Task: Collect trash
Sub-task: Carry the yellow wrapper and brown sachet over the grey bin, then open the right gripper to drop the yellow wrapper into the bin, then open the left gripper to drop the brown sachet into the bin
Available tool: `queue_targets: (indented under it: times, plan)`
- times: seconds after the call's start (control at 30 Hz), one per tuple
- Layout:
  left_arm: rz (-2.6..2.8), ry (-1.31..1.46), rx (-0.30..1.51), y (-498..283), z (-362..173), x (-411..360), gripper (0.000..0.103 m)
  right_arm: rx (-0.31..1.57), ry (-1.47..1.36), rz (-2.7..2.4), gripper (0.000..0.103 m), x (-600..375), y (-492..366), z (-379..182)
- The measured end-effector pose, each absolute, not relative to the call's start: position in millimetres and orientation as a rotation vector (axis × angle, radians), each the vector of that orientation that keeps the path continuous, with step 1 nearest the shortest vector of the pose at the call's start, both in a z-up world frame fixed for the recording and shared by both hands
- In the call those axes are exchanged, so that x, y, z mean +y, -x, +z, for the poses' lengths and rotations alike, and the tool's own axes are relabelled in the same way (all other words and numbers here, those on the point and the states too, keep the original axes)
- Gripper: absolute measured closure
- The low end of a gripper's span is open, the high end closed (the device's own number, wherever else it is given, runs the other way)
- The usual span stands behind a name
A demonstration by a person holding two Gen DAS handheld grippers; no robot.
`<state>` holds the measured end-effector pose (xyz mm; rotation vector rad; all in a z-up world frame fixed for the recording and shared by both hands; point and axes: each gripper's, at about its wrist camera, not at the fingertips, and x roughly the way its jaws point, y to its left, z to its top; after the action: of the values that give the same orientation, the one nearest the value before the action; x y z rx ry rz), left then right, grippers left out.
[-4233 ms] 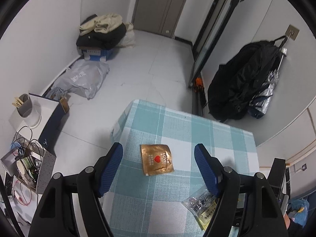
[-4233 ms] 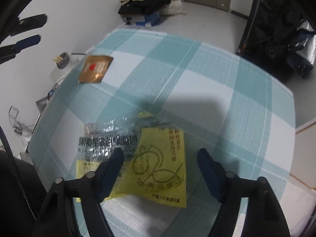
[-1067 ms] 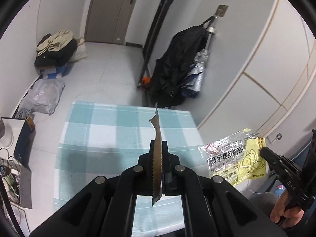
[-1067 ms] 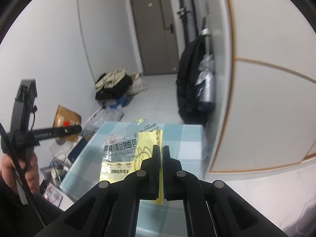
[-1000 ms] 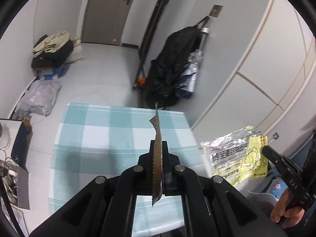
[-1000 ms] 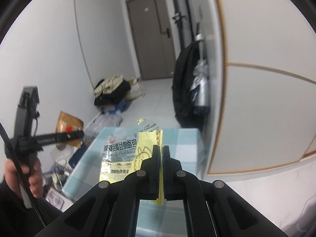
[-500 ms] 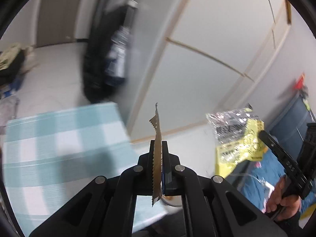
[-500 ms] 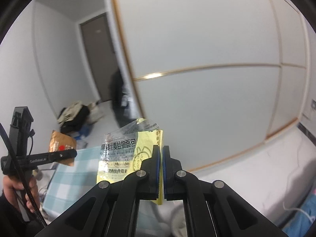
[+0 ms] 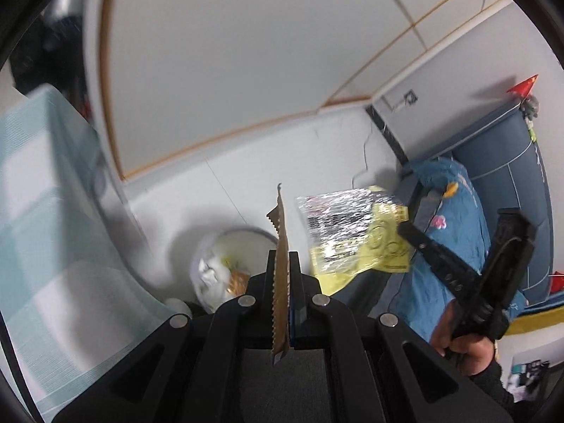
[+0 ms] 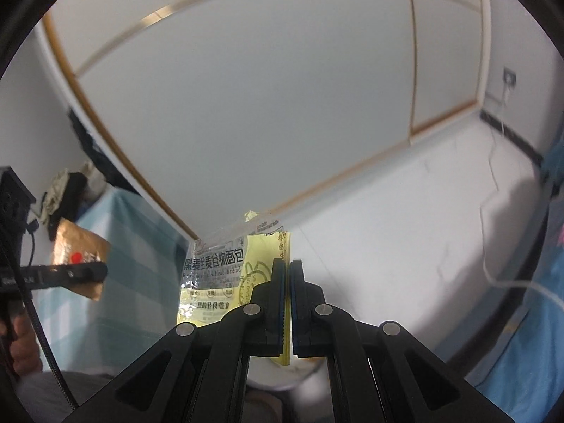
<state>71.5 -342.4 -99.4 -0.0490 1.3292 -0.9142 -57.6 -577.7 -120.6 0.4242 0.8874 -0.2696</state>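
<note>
My left gripper (image 9: 282, 257) is shut on a brown foil sachet (image 9: 280, 246), held edge-on in the left wrist view. In the right wrist view the same brown sachet (image 10: 79, 252) shows its red mark at the left. My right gripper (image 10: 286, 264) is shut on a clear and yellow bread wrapper (image 10: 225, 275). That bread wrapper (image 9: 352, 236) hangs to the right of the sachet in the left wrist view. A white trash bin (image 9: 229, 268) with rubbish in it stands on the floor below both wrappers; only its blurred rim (image 10: 278, 384) peeks under my right fingers.
The teal checked tablecloth (image 9: 38, 218) falls away at the left. A blue bed cover (image 9: 454, 232) and blue headboard lie at the right. White panelled wall with thin wooden trim fills the background. A white cable (image 10: 493, 232) runs over the white floor.
Both grippers swung away from the table to the right and tipped downward, carrying the wrappers. The trash bin has come into view beneath them; the table has slid to the left edge.
</note>
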Motion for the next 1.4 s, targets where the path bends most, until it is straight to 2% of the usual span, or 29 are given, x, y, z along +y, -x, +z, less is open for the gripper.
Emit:
queue_targets:
  times: [0.27,0.5,0.67,0.73,0.83,0.9,0.97,1.03,1.13,1.2,1.3,1.37,1.4]
  plan:
    - [-0.912,-0.003,1.473,-79.0,-146.2,-380.0,0.103,1.103,-0.471,-0.254,0.099,-582.1,48.9,-214.9]
    - [-0.904,-0.045,1.577,-77.9,-173.6,-396.0,0.103,1.202,-0.474,-0.201,0.095,-571.1,35.4,-256.5]
    - [-0.890,-0.059,1.642,-78.3,-190.8,-406.1,0.103,1.188,-0.506,-0.165,0.065,-575.0,37.6,-260.3]
    - [-0.886,-0.076,1.665,-77.9,-196.7,-410.6,0.103,1.182,-0.509,-0.166,0.063,-577.9,38.3,-261.9]
    - [-0.883,-0.101,1.688,-75.3,-202.9,-417.7,0.103,1.178,-0.531,-0.191,0.054,-583.3,39.4,-261.5]
    - [-0.888,-0.113,1.707,-73.3,-209.5,-420.6,0.103,1.166,-0.550,-0.203,0.053,-588.6,44.4,-257.8]
    - [-0.886,-0.130,1.726,-69.9,-213.9,-424.9,0.103,1.155,-0.566,-0.214,0.046,-593.1,47.5,-253.9]
    - [-0.885,-0.142,1.741,-67.4,-218.2,-427.6,0.103,1.133,-0.579,-0.219,0.045,-597.2,51.2,-248.9]
    - [-0.883,-0.167,1.770,-62.6,-225.2,-430.7,0.103,1.107,-0.601,-0.222,0.037,-601.3,54.5,-242.4]
    - [-0.881,-0.178,1.786,-60.3,-227.9,-431.9,0.102,1.095,-0.608,-0.217,0.036,-601.5,54.0,-240.4]
    - [-0.875,-0.215,1.788,-56.4,-229.0,-433.3,0.085,1.093,-0.611,-0.218,0.033,-602.0,54.5,-239.1]
    - [-0.873,-0.231,1.776,-54.8,-226.4,-432.2,0.065,1.092,-0.622,-0.214,0.033,-602.2,54.8,-239.1]
    - [-0.870,-0.233,1.770,-54.8,-225.0,-432.9,0.061,1.091,-0.625,-0.213,0.032,-602.5,55.0,-239.4]
